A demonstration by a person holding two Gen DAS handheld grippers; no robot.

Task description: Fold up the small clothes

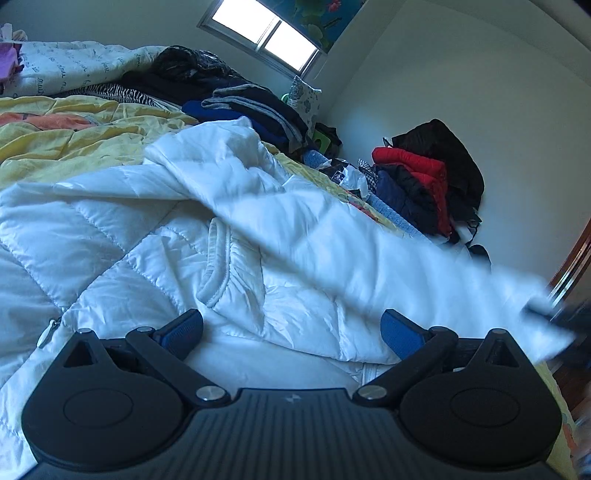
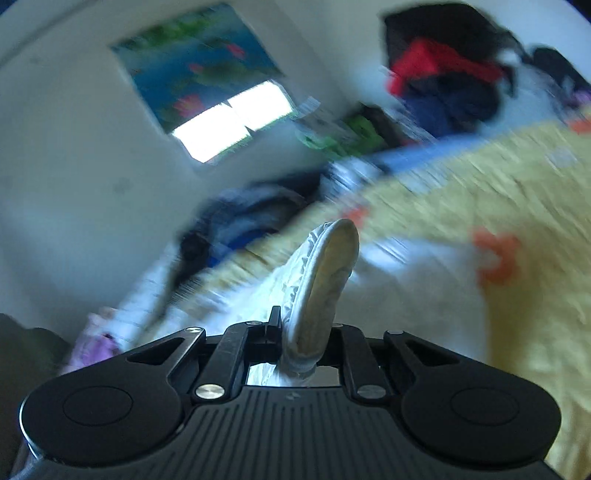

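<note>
Jaws: right gripper (image 2: 301, 332) clamps the cuff (image 2: 328, 280); left gripper (image 1: 291, 332) gapes over the jacket (image 1: 110, 240). Lay the sleeve (image 1: 369, 251) flat across the jacket.

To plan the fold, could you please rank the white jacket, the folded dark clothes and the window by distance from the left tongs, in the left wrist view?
1. White jacket, just ahead
2. Folded dark clothes, mid-bed
3. Window, far wall

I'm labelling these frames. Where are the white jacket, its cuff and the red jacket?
white jacket (image 1: 110, 236), left wrist view, quilted body.
cuff (image 2: 328, 280), right wrist view, ribbed sleeve end.
red jacket (image 1: 410, 162), left wrist view, top fold.
</note>
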